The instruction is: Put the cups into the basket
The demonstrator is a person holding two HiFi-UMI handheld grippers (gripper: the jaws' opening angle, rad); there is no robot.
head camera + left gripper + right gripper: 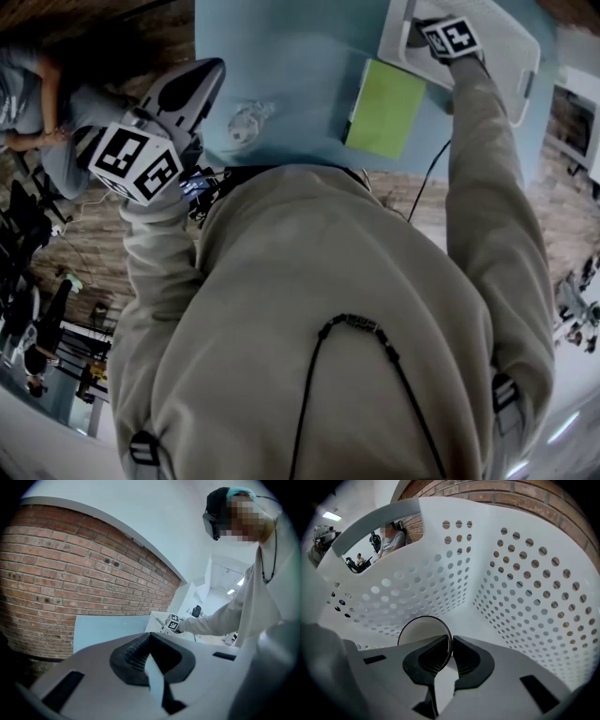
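Down inside the white basket [525, 583], the right tongs [451, 644] pinch the thin wall of a cup [423, 629]. Their ribbed pads are closed to a narrow gap on its rim, and the cup's round outline shows above the left pad, against the basket's perforated floor and sides. Whether the cup touches the bottom cannot be told. From the head camera, the basket [511, 56] sits at the far right corner of a blue table [291, 66]. The person's beige right sleeve [487, 169] stretches out to it, and the right tongs [427, 33] dip below its rim. A green pad [384, 108] lies just beside the basket, on its near left side. A second, clear cup [246, 122] rests on the table, well apart from the basket and near the left tongs [208, 75], which are raised over the table's left edge. In their own camera, the left tongs [150, 641] have their tips together with nothing between them. They point past the blue table [103, 627] toward a brick wall [70, 573], with the basket and the outstretched sleeve visible beyond.
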